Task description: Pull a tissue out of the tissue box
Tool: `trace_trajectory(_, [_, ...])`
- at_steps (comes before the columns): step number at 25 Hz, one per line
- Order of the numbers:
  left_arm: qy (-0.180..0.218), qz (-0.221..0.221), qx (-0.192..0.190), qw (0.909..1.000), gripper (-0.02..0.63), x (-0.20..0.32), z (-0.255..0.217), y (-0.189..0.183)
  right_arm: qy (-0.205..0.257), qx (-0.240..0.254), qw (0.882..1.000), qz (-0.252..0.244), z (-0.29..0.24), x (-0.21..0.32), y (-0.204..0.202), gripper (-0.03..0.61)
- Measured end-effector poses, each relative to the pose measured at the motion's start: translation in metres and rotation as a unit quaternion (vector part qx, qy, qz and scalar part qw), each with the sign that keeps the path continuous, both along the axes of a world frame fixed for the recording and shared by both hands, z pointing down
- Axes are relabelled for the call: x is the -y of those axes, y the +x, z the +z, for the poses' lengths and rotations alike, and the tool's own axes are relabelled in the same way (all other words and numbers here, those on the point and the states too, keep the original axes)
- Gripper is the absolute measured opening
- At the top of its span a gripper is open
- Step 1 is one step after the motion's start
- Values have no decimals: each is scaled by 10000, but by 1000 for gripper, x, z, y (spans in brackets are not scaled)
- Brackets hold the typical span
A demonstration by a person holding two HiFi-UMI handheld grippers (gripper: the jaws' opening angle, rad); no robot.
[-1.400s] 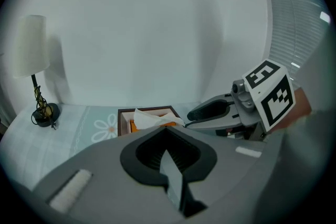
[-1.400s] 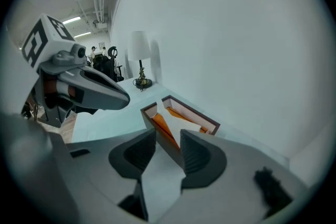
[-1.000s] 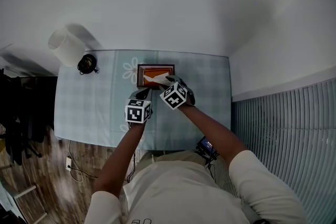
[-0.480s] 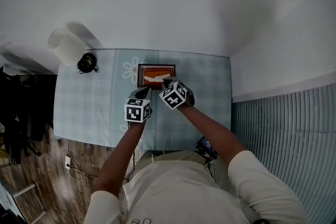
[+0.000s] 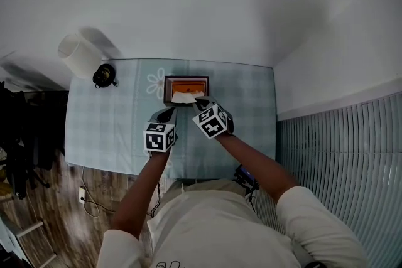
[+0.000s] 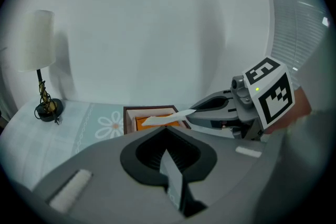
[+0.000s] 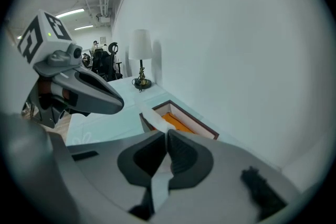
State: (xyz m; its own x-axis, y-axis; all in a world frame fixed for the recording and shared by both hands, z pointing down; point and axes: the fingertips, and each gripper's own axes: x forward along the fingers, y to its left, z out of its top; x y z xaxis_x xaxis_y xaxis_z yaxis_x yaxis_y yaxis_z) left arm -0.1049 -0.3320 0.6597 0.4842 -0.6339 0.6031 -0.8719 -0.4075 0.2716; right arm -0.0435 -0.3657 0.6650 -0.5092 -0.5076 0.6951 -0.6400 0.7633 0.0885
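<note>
A brown tissue box (image 5: 186, 81) with an orange inside sits on the light blue tablecloth (image 5: 107, 128). A white tissue (image 5: 183, 97) stretches out of it toward me. My right gripper (image 5: 198, 101) is shut on the tissue's near end, just above the box's near edge. The left gripper view shows the tissue (image 6: 164, 117) running from the box (image 6: 152, 115) to the right gripper (image 6: 195, 109). In the right gripper view the tissue (image 7: 152, 118) passes between the closed jaws (image 7: 166, 132). My left gripper (image 5: 168, 112) hovers shut by the box's near left corner, holding nothing I can see.
A table lamp with a white shade (image 5: 80, 54) and a dark base (image 5: 104, 76) stands at the table's far left corner. The white wall runs just behind the box. The table's near edge (image 5: 125, 171) lies under my forearms.
The right gripper's jaws closed on the tissue, then rose and drew back toward me, stretching the tissue out of the box. The left gripper has hardly moved.
</note>
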Motion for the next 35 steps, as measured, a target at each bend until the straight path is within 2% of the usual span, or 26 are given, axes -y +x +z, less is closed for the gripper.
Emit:
trace_trajectory(4, [50,-68,-95,9999,8,-13,-10,-4,27,144,9998,137,-11,-14,8,15])
trace_trajectory(8, [199,54,-22,9998,8,-27,-19,-4,59,292,9992,273,-25,-28,15,15])
trace_trajectory(17, [579,250,-69,9980,8,-63,-49,1,100,921,9942,552,-64,-71,20,15])
trace_trajectory(26, [1110,427,-212,9927,8,-109,-92,10,-86,1644,9822,899,-95,-124,32,15])
trace_trajectory(35, [1122,226,-509,9921,8,-133,-101,2,-120,2030,9723,1152,-100,-163,34,15])
